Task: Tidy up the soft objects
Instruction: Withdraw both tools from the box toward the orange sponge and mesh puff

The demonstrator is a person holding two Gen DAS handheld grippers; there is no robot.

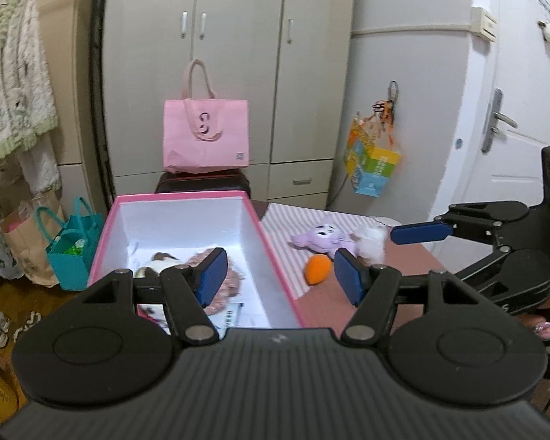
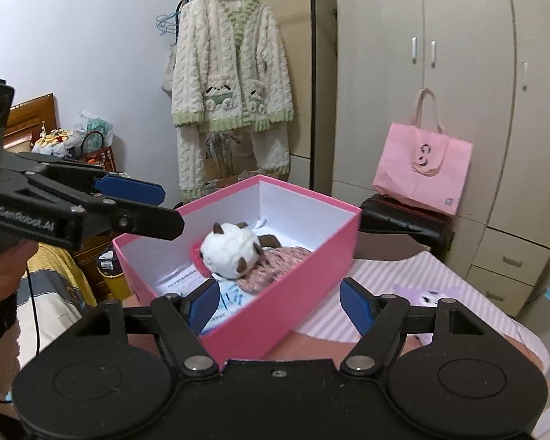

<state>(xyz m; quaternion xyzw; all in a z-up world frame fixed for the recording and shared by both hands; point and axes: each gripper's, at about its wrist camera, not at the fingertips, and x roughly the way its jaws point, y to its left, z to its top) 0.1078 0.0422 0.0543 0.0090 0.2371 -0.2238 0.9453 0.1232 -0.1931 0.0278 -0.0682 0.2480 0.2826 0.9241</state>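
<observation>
1. Inside the pink box [image 2: 275, 293], the white-and-brown plush [image 2: 231, 253] lies lengthwise along the box's long axis, head toward the near end.
2. Left gripper [image 1: 280, 275]: jaws apart, nothing between.
3. Right gripper [image 2: 278, 302]: jaws apart, empty.
4. Purple plush [image 1: 321, 238] and orange toy [image 1: 317, 269] lie on the striped cloth [image 1: 282, 227] beside the box.

soft, even indoor light, fairly bright, no harsh shadows; fisheye bends the far wardrobe [image 1: 238, 55] edges, dark corners, slight motion blur.

Both wrist views look down, near, sharing the pink box [image 1: 275, 253].
</observation>
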